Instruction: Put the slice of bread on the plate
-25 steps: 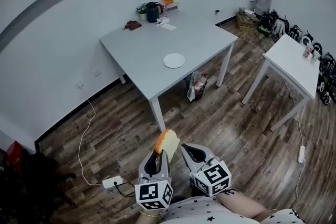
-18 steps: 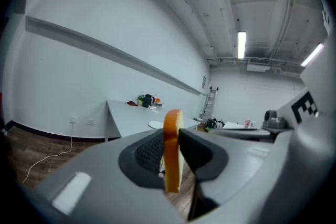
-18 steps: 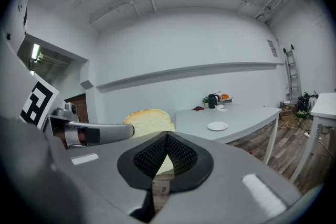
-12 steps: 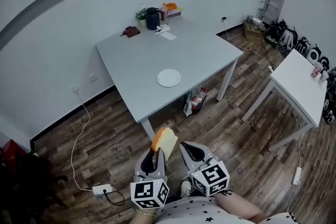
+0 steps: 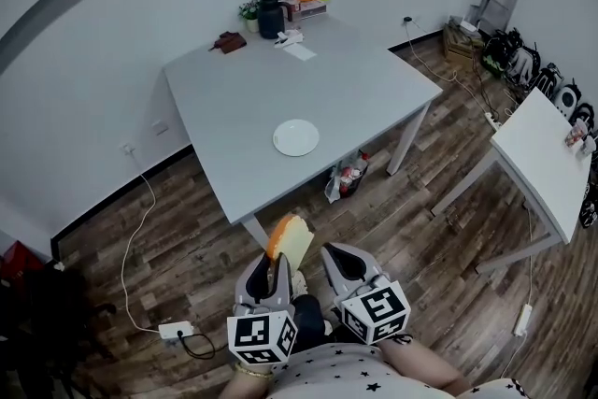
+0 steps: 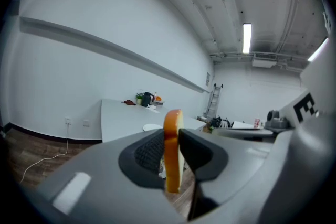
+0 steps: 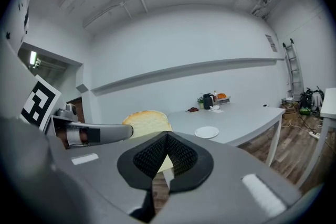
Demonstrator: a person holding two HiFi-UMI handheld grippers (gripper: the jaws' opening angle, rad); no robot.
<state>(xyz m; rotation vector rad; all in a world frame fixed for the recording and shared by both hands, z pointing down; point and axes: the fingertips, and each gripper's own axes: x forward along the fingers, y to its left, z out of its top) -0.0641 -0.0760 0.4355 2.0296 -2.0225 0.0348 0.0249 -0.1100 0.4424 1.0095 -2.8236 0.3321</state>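
A slice of bread (image 5: 289, 240) with an orange crust stands on edge between the pads of my left gripper (image 5: 279, 268), which is shut on it. The left gripper view shows the slice (image 6: 172, 149) edge-on between the left gripper's (image 6: 171, 160) two jaws. My right gripper (image 5: 338, 263) hangs just right of it, jaws closed together with nothing between them. From the right gripper (image 7: 167, 136) view the bread (image 7: 148, 122) shows at left. The white plate (image 5: 296, 137) lies empty near the front edge of the grey table (image 5: 224, 103), ahead of both grippers; this plate (image 7: 208, 132) is some way off.
A dark jug (image 5: 270, 18), a brown pouch (image 5: 229, 41), an orange-topped box (image 5: 306, 5) and paper (image 5: 299, 49) sit at the table's far edge. A bag (image 5: 346, 180) stands under the table. A second white table (image 5: 551, 163) is at right. A power strip (image 5: 176, 330) lies on the wood floor.
The table and plate have drawn closer and lower in the head view as both grippers travelled toward them. The bread stays gripped in the left gripper; the right stays shut.
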